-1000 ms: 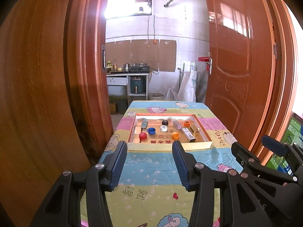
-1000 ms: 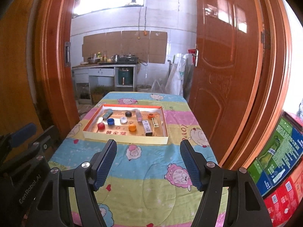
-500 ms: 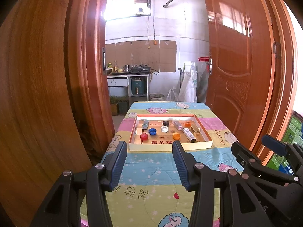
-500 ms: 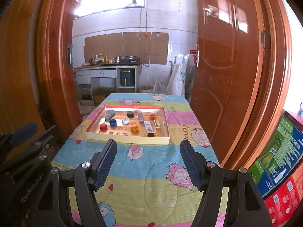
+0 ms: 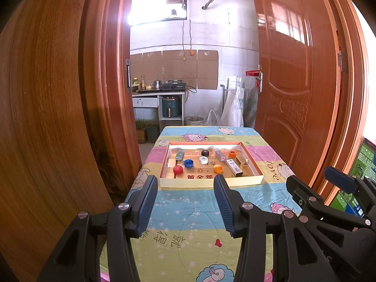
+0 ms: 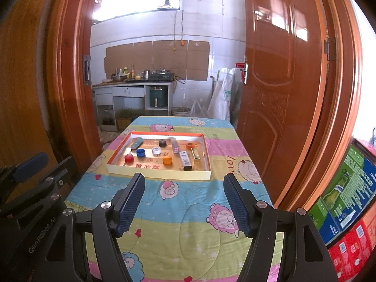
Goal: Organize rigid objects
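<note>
A shallow cardboard tray (image 5: 209,181) (image 6: 159,174) lies on the far half of the table. It holds a red cap (image 5: 178,169) (image 6: 129,158), a blue cap (image 5: 188,163) (image 6: 140,152), a white cap (image 5: 203,159), a black cap (image 5: 205,152), an orange cap (image 5: 218,168) (image 6: 167,160) and several small boxes and tubes, such as a white box (image 5: 233,166) (image 6: 185,158). My left gripper (image 5: 185,202) is open and empty, short of the tray. My right gripper (image 6: 183,203) is open and empty, also short of the tray.
The table wears a colourful cartoon cloth (image 5: 188,223) (image 6: 188,211). Wooden door panels stand close on the left (image 5: 47,117) and right (image 5: 293,94). Printed cartons (image 6: 347,199) are stacked at the right. A kitchen counter (image 6: 131,84) is beyond the table.
Both grippers have drawn back a little and tilted up, so the tray sits slightly lower and smaller in view. Both stay open and empty.
</note>
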The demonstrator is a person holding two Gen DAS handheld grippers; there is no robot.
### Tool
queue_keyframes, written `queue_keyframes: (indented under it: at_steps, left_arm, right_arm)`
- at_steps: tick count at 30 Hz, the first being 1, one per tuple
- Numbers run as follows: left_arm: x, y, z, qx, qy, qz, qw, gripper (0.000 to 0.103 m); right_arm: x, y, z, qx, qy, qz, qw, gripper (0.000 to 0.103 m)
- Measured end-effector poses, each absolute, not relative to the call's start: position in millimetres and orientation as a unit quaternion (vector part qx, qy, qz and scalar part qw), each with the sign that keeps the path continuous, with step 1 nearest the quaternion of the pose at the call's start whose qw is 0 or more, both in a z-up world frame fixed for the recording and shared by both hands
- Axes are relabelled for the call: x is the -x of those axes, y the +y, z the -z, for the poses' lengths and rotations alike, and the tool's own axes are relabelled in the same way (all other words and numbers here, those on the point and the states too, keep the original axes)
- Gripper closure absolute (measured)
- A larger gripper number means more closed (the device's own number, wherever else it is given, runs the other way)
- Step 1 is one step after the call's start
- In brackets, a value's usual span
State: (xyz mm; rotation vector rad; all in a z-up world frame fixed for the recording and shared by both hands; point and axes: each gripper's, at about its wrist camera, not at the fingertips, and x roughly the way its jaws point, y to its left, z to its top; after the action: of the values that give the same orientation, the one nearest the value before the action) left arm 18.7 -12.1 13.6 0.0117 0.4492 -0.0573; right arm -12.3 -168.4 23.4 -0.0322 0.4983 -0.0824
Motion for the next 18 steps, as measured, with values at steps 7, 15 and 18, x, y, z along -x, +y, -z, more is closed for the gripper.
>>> queue_keyframes:
  at_steps: [7,15,18]
  left_arm:
    - [-17.8,-11.3,-13.6,-0.005,0.223,0.028,0.974,0.053]
    - [-16.3,-11.0,-13.9,-0.004,0.224,0.029,0.974,0.053]
    - [-16.3,-10.9,-14.0,-0.004,0.224,0.029,0.974,0.053]
  right_arm:
    - [12.7,-168.3,-23.4,0.016,0.246,0.041,0.968,0.032]
    - [12.8,-168.4,-23.2,0.016,0.246,0.040,0.968,0.032]
    - [12.6,-168.6,-23.1,0.015,0.246,0.041,0.968,0.032]
